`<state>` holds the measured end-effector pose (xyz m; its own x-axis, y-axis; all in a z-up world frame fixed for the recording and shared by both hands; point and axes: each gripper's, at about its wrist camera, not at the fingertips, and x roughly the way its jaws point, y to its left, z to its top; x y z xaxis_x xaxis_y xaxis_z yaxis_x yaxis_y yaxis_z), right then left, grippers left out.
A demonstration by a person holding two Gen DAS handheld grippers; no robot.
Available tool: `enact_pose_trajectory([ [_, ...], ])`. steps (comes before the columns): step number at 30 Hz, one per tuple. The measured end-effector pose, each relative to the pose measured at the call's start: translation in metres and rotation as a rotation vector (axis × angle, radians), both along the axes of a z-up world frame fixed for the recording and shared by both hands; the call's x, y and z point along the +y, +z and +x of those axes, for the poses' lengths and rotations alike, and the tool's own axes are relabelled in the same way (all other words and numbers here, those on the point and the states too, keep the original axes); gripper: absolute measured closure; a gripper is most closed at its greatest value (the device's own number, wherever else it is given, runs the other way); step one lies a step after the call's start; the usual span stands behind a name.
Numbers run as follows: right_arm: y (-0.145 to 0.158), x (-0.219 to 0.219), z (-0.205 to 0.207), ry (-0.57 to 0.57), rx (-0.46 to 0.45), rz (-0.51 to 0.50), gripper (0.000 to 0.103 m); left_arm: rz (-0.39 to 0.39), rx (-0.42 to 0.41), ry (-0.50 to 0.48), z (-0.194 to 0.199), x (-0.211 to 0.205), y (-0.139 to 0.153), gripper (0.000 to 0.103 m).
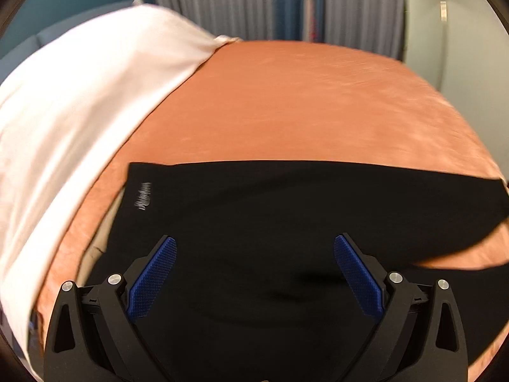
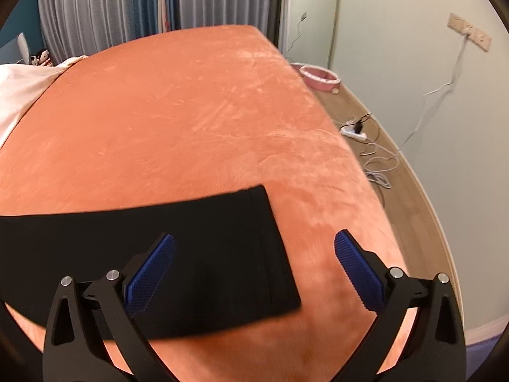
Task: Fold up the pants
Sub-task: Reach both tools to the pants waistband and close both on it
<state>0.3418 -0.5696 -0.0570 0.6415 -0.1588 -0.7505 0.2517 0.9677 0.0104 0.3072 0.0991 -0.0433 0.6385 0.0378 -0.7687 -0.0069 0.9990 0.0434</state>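
Observation:
Black pants (image 1: pixel 254 210) lie flat on an orange bedspread (image 1: pixel 302 102), with a small grey logo near their left end. My left gripper (image 1: pixel 254 248) is open and empty, its blue pads hovering over the pants' wide part. In the right wrist view the pants (image 2: pixel 191 238) end in a straight right edge on the bedspread (image 2: pixel 175 111). My right gripper (image 2: pixel 254 245) is open and empty above that end, its left pad over the cloth and its right pad over bare bedspread.
A white sheet (image 1: pixel 79 111) covers the bed's left side. Curtains (image 1: pixel 238 3) hang behind the bed. To the right are a wooden floor (image 2: pixel 397 191) with a power strip and cables (image 2: pixel 359 130), a pink bowl (image 2: pixel 318 76) and a pale wall.

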Motion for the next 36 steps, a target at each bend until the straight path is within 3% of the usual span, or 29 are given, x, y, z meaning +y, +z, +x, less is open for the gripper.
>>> enact_pose_trajectory([
  [5, -0.019, 0.003, 0.027, 0.036, 0.051, 0.037, 0.005, -0.016, 0.043, 0.107, 0.048, 0.071, -0.001, 0.005],
  [8, -0.030, 0.005, 0.038, 0.056, 0.085, 0.053, 0.005, 0.046, 0.026, 0.192, 0.076, 0.115, 0.004, 0.005],
  [10, -0.033, 0.008, 0.043, 0.072, 0.085, 0.052, 0.005, 0.047, 0.035, 0.228, 0.091, 0.134, 0.003, 0.005],
  [14, -0.035, 0.010, 0.047, 0.077, 0.075, 0.077, 0.005, 0.006, 0.132, 0.323, 0.130, 0.177, -0.021, 0.005],
  [17, -0.036, 0.012, 0.049, 0.076, 0.070, 0.079, 0.005, 0.050, 0.185, 0.366, 0.148, 0.185, -0.045, 0.005],
  [22, -0.036, 0.016, 0.045, 0.073, 0.050, 0.059, 0.005, 0.098, 0.220, 0.328, 0.166, 0.175, -0.079, 0.007],
  [24, -0.036, 0.019, 0.044, 0.072, 0.037, 0.041, 0.005, 0.087, 0.197, 0.324, 0.168, 0.171, -0.083, 0.014],
  [25, -0.035, 0.021, 0.043, 0.072, 0.030, 0.034, 0.005, 0.071, 0.182, 0.324, 0.168, 0.171, -0.083, 0.023],
  [26, -0.035, 0.022, 0.042, 0.074, 0.024, 0.030, 0.007, 0.033, 0.163, 0.322, 0.167, 0.171, -0.082, 0.038],
  [27, -0.034, 0.024, 0.041, 0.074, 0.019, 0.022, 0.015, 0.000, 0.155, 0.318, 0.166, 0.170, -0.081, 0.045],
  [28, -0.033, 0.024, 0.040, 0.071, 0.016, 0.018, 0.030, -0.006, 0.149, 0.332, 0.165, 0.169, -0.080, 0.049],
  [29, -0.030, 0.024, 0.039, 0.064, 0.010, 0.023, 0.038, 0.009, 0.143, 0.336, 0.164, 0.166, -0.078, 0.059],
  [30, -0.029, 0.023, 0.037, 0.060, 0.008, 0.034, 0.056, 0.028, 0.141, 0.326, 0.163, 0.162, -0.078, 0.064],
  [31, -0.027, 0.021, 0.036, 0.058, 0.006, 0.059, 0.074, 0.057, 0.135, 0.323, 0.161, 0.158, -0.076, 0.077],
  [34, -0.021, 0.021, 0.031, 0.065, -0.003, 0.098, 0.088, 0.035, 0.118, 0.310, 0.146, 0.151, -0.067, 0.082],
  [36, -0.013, 0.023, 0.024, 0.068, -0.026, 0.098, 0.089, 0.014, 0.082, 0.309, 0.136, 0.147, -0.052, 0.082],
])
